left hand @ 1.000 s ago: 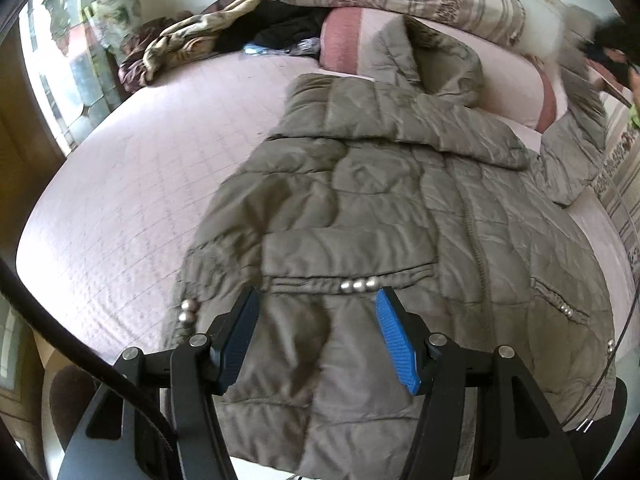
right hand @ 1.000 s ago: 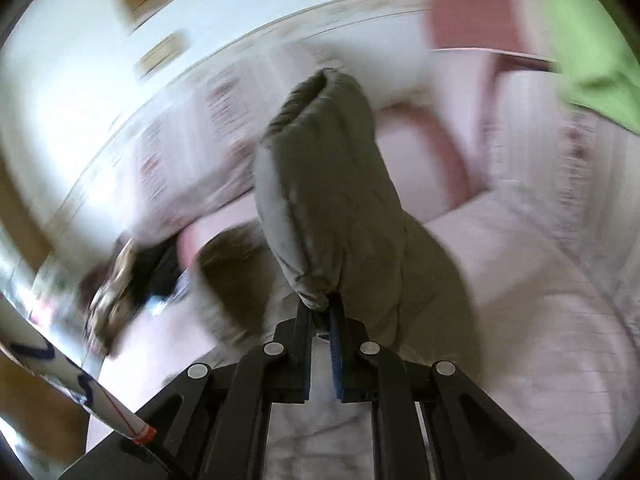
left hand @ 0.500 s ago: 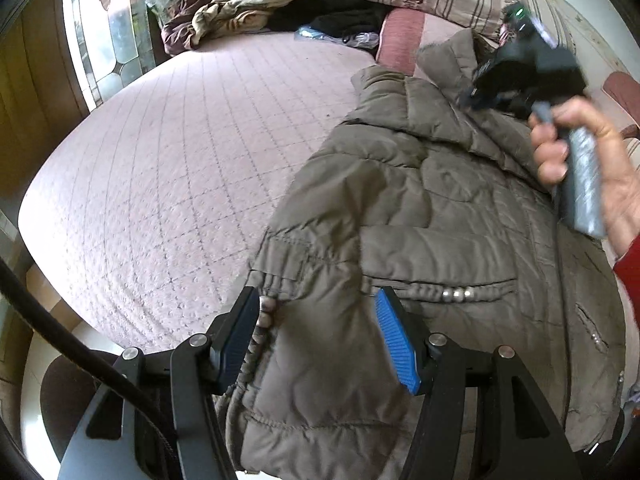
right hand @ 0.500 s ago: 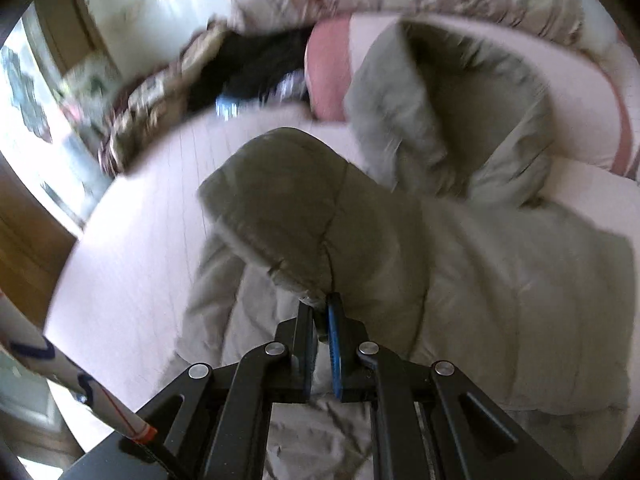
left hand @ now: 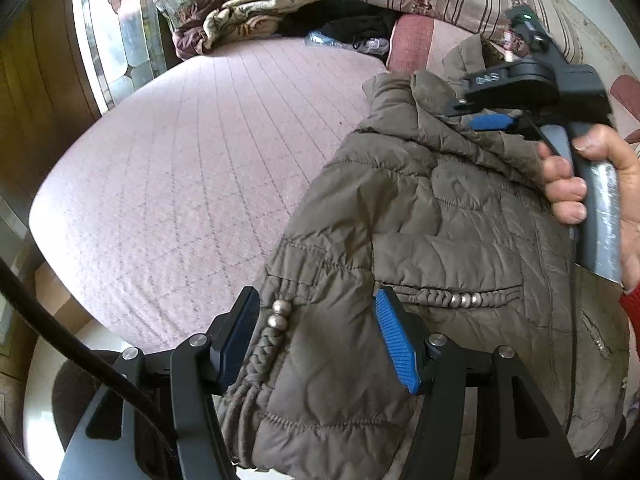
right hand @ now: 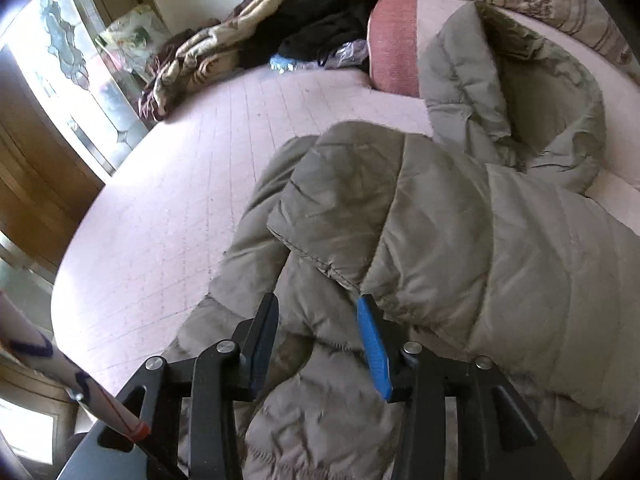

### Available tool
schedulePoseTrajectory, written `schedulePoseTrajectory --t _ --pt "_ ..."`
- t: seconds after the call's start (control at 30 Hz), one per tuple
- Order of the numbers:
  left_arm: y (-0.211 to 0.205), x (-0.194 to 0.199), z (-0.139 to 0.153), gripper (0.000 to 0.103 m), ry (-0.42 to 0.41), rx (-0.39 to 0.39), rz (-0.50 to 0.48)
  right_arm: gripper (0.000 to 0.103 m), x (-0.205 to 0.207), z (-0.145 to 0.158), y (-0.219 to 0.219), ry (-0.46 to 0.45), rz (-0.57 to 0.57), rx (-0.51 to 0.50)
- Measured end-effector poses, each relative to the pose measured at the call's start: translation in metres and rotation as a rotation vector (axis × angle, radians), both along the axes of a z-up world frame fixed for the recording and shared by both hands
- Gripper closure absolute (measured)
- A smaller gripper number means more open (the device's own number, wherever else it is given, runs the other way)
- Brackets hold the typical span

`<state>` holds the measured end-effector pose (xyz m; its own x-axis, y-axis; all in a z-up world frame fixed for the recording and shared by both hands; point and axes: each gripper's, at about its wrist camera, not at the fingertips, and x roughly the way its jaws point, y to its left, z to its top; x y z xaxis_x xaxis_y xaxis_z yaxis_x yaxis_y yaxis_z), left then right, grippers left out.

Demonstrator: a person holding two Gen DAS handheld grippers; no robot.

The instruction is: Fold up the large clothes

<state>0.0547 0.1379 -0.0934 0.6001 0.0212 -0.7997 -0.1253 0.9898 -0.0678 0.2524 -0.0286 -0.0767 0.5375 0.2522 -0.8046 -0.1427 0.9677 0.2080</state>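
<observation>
Coat (left hand: 420, 240) is the big thing we are folding, and it is lying on the bed (left hand: 180, 152), right under both grippers. We are laying one sleeve (right hand: 380, 216) across its front, so that fold looks done; the rest is waiting. Our right gripper (right hand: 320, 344) is opening over the sleeve cuff and pressing on nothing. Our left gripper (left hand: 316, 344) is hanging half wide above the hem, holding nothing. Only the left view is showing our hand (left hand: 588, 184); only the right view is showing the hood (right hand: 520, 92) ahead.
</observation>
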Motion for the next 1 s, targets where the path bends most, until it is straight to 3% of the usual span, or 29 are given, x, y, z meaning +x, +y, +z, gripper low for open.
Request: schedulePoseTrajectory --t 0.2,0.4,0.5,0.6,0.67,0.73,0.83,1.0 --pt "0.019 -0.002 0.007 0.043 -0.014 0.014 0.063 0.057 -0.020 0.019 -0.054 -0.051 -0.180 -0.047" --pt "0.026 -0.001 0.007 0.043 -0.009 0.014 0.084 0.057 0.008 0.017 -0.085 -0.036 -0.335 -0.023" --pt "0.029 0.000 0.007 0.043 -0.008 0.021 0.087 0.058 0.030 -0.004 -0.074 0.015 -0.344 -0.083" --pt "0.036 0.003 0.006 0.043 -0.003 0.023 0.104 0.057 0.041 -0.034 -0.057 0.104 -0.277 -0.048" --pt "0.041 0.006 0.006 0.043 -0.001 0.028 0.116 0.057 0.039 -0.033 -0.050 0.094 -0.231 -0.081" --pt "0.043 0.008 0.006 0.043 0.006 0.029 0.119 0.057 0.035 -0.025 -0.058 0.105 -0.212 -0.028" --pt "0.045 0.011 0.006 0.043 0.012 0.031 0.098 0.056 0.002 -0.003 -0.092 0.084 -0.242 0.156" --pt "0.056 0.022 -0.001 0.041 0.047 -0.007 0.048 0.042 -0.085 0.017 -0.146 0.042 -0.273 0.154"
